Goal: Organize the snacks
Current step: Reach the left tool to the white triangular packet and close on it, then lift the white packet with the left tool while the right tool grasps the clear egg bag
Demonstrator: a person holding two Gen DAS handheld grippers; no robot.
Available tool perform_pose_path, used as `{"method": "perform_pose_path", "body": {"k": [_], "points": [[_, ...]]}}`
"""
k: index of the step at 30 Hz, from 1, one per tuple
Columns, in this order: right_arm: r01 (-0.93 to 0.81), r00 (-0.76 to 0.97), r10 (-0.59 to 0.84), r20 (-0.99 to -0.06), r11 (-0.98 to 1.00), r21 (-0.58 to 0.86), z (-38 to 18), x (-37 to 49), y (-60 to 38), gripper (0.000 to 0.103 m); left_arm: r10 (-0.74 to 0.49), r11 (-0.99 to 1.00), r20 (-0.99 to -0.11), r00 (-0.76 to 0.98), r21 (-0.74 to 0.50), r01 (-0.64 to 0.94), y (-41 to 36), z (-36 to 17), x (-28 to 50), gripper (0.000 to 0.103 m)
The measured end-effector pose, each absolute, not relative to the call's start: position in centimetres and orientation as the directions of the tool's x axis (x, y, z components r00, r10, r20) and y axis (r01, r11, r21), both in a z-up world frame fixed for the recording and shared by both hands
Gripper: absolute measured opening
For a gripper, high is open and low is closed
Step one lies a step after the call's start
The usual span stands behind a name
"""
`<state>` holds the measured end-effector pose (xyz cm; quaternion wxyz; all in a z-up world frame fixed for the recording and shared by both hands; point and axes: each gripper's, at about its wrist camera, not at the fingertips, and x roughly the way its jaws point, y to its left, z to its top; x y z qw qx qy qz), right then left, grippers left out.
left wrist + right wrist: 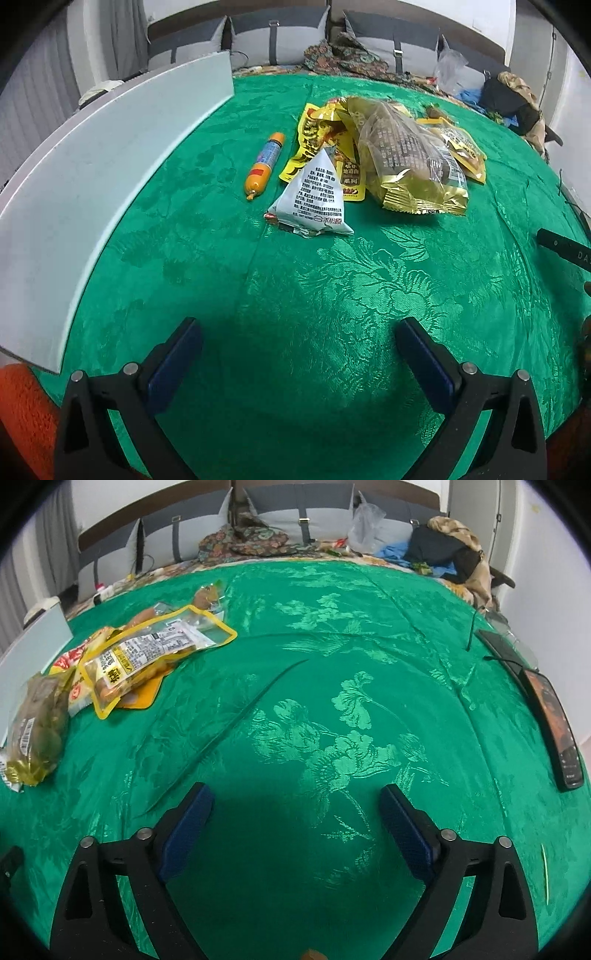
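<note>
A pile of snack packets lies on the green cloth (332,280). In the left wrist view I see an orange sausage stick (264,161), a white pyramid packet (314,197), yellow packets (317,136) and a clear gold-trimmed bag (413,162). My left gripper (298,350) is open and empty, well short of the pile. In the right wrist view the clear bag (35,720) and yellow-edged packets (147,653) lie at the far left. My right gripper (297,812) is open and empty over bare cloth.
A white box wall (92,192) stands along the left of the cloth. A black remote (554,716) lies at the right edge. Cushions, clothes and a plastic bag (364,526) sit behind the cloth.
</note>
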<state>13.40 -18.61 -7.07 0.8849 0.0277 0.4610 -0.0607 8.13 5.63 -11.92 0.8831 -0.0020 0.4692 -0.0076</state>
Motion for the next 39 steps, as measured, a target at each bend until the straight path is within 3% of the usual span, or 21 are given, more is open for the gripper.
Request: {"method": "perform_pose_path", "body": {"k": [13, 19, 23, 25, 27, 28, 39], "points": [[0.134, 0.567, -0.081, -0.82, 0.991, -0.006, -7.1, 13.5, -18.6, 0.095, -0.136, 0.984, -0.861, 0.49, -0.059, 0.169, 6.7, -10.0, 11.6, 0.103], [0.135, 0.566, -0.082, -0.82, 0.991, -0.005, -7.1, 13.5, -18.6, 0.095, -0.126, 0.97, -0.847, 0.516, 0.003, 0.243, 6.4, -8.6, 14.7, 0.102], [0.136, 0.566, -0.082, -0.82, 0.991, -0.006, -7.0, 13.4, -18.6, 0.095, -0.143, 0.957, -0.862, 0.486, 0.005, 0.291, 5.6, -9.3, 16.6, 0.092], [0.137, 0.565, -0.083, -0.821, 0.991, -0.006, -7.0, 13.4, -18.6, 0.095, -0.149, 0.944, -0.871, 0.467, 0.016, 0.331, 4.7, -9.9, 16.9, 0.076], [0.137, 0.565, -0.083, -0.821, 0.991, -0.006, -7.0, 13.5, -18.6, 0.095, -0.132, 0.939, -0.876, 0.463, 0.038, 0.341, 4.2, -10.5, 17.0, 0.053], [0.137, 0.565, -0.083, -0.821, 0.991, -0.006, -7.0, 13.5, -18.6, 0.095, -0.145, 0.945, -0.87, 0.472, 0.019, 0.326, 4.4, -10.4, 17.0, 0.049], [0.139, 0.564, -0.084, -0.822, 0.99, -0.005, -7.0, 13.5, -18.5, 0.095, -0.163, 0.968, -0.872, 0.461, -0.05, 0.247, 7.9, -9.7, 13.8, 0.048]]}}
